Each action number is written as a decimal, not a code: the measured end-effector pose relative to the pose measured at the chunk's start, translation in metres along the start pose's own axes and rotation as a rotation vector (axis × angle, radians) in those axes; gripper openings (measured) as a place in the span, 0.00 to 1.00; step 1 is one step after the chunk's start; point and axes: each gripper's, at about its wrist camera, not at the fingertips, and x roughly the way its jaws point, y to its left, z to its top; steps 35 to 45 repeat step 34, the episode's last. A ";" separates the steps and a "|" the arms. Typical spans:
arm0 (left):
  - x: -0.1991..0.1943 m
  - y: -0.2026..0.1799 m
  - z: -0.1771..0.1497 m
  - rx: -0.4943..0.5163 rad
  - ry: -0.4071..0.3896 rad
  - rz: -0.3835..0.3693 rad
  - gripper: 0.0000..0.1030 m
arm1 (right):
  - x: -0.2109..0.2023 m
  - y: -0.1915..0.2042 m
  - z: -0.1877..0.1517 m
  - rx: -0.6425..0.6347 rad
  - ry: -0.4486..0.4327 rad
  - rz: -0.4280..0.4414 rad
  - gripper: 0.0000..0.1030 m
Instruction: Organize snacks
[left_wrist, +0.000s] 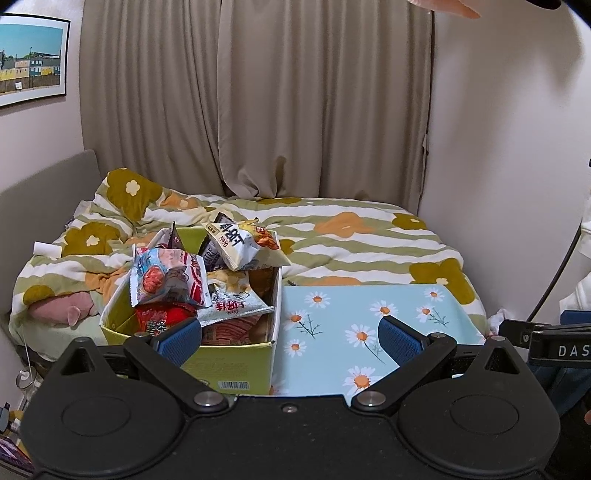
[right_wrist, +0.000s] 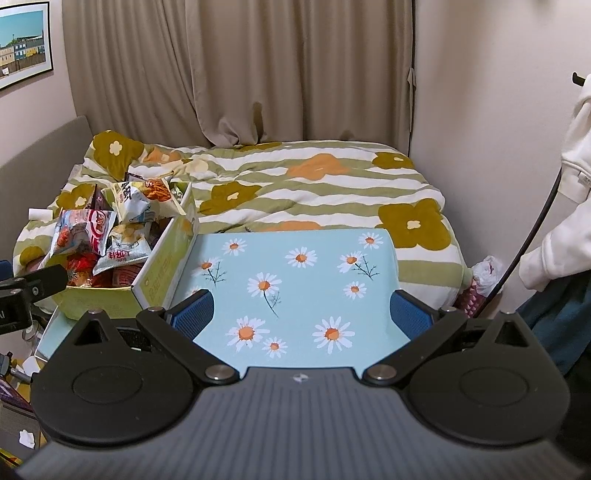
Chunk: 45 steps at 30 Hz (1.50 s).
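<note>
A yellow-green cardboard box (left_wrist: 236, 369) stands at the left of a light blue daisy-print table (left_wrist: 369, 317). It is heaped with several snack bags, among them a white bag with black lettering (left_wrist: 240, 243) on top and a red and white bag (left_wrist: 166, 277). My left gripper (left_wrist: 290, 336) is open and empty, just in front of the box's near right corner. My right gripper (right_wrist: 301, 314) is open and empty over the bare table (right_wrist: 295, 280), with the box (right_wrist: 162, 266) to its left.
A bed with a green-striped flower duvet (right_wrist: 314, 177) lies behind the table. Beige curtains (left_wrist: 258, 92) hang at the back. A pink plush toy (left_wrist: 62, 306) lies left of the box. A person in a white sleeve (right_wrist: 569, 184) stands at the right.
</note>
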 end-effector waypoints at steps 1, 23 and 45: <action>0.000 0.001 0.000 -0.002 -0.001 0.001 1.00 | 0.000 0.000 0.000 0.000 0.001 -0.002 1.00; -0.006 0.001 -0.004 0.017 -0.022 0.044 1.00 | 0.002 0.000 -0.003 0.006 0.007 -0.006 1.00; -0.004 0.015 -0.001 -0.023 -0.036 0.035 1.00 | 0.003 0.000 -0.002 0.004 0.008 -0.005 1.00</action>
